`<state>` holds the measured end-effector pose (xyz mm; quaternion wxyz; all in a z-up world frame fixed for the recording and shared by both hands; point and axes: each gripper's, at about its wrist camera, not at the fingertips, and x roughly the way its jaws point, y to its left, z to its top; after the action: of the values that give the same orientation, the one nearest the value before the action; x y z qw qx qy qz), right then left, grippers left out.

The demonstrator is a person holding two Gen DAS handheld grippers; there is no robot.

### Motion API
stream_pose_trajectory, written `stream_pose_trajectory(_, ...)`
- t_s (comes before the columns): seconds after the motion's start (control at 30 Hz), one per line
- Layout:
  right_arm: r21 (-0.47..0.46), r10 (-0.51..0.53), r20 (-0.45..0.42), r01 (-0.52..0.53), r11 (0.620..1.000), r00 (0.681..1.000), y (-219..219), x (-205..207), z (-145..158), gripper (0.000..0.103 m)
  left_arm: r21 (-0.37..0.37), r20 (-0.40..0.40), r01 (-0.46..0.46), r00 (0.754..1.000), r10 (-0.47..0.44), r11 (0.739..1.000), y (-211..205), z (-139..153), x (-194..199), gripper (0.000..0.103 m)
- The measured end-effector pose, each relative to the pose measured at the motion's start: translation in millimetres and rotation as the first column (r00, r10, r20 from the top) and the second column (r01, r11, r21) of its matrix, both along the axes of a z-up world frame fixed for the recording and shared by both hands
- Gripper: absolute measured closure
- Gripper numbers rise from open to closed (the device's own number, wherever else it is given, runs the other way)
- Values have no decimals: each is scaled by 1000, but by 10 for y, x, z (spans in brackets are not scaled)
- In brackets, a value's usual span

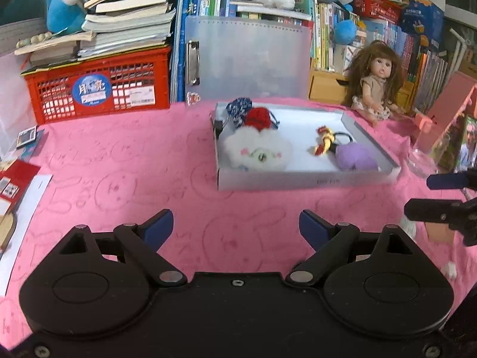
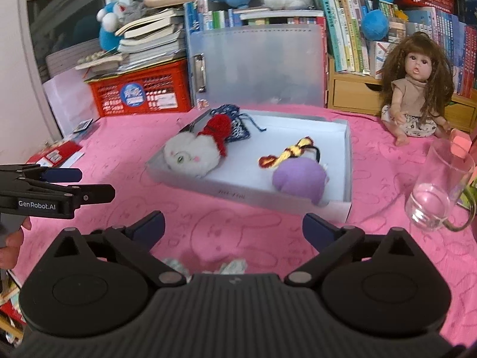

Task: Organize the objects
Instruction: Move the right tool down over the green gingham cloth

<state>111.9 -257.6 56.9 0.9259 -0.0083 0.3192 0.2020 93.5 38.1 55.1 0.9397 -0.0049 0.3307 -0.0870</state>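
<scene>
A shallow white box (image 1: 298,180) (image 2: 226,192) lies on the pink cloth. In it are a white plush (image 1: 258,150) (image 2: 190,152), a red yarn piece (image 1: 261,117) (image 2: 219,126), a blue patterned pouch (image 1: 237,109) (image 2: 238,131), a yellow-red braided tie (image 1: 325,141) (image 2: 286,152) and a purple plush (image 1: 354,156) (image 2: 299,177). My left gripper (image 1: 235,226) (image 2: 80,183) hovers open over bare cloth, short of the box and to its left. My right gripper (image 2: 234,226) (image 1: 441,197) is open and empty in front of the box. Pale crumpled bits (image 2: 235,265) lie half hidden beneath it.
A doll (image 1: 375,89) (image 2: 417,89) sits right of the box, and a clear glass (image 2: 438,185) stands at the right. Behind are a red crate (image 1: 98,89) under stacked books, a translucent folder (image 1: 250,59) and bookshelves with plush toys. Papers (image 1: 15,185) lie at the left edge.
</scene>
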Motion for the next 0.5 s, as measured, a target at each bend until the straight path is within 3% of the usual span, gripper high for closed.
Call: stream_pose_trajectory(0.5,-14,85,-9,-85,996,996,134,-309,-241,0,-7,-34,-4,999,4,1000,112,-310,-335,12)
